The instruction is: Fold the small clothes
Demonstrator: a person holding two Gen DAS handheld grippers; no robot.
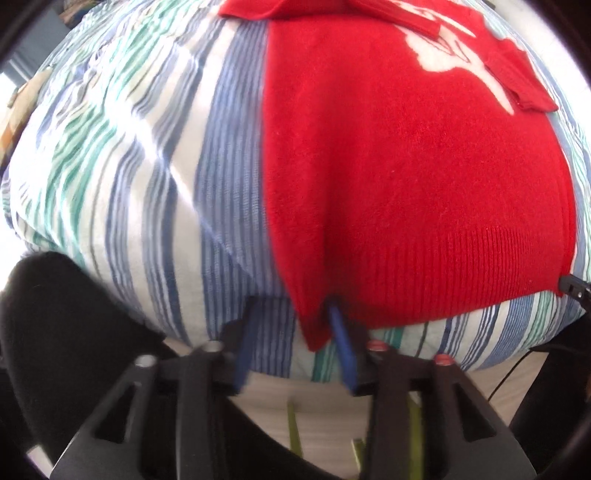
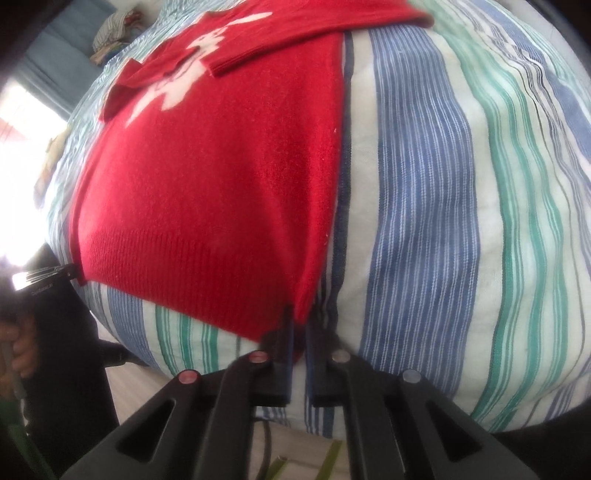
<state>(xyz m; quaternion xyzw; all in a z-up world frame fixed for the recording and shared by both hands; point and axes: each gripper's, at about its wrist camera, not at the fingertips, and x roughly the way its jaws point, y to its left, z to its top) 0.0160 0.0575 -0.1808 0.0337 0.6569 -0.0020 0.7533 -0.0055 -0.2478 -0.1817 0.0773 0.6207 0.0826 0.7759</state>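
Striped bedsheet (image 2: pixel 443 184), blue, green and white, covers the work surface. Folded pile of fabrics (image 2: pixel 110 27) lies at far left, beside a bright window (image 2: pixel 26 118).

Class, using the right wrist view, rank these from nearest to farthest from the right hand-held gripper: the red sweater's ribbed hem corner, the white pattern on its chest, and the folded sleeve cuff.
1. Ribbed hem corner of the red knitted sweater, right at the right hand-held gripper fingertips.
2. Folded sleeve cuff, farther up, centre.
3. White pattern, up left; too close to the cuff to rank firmly.
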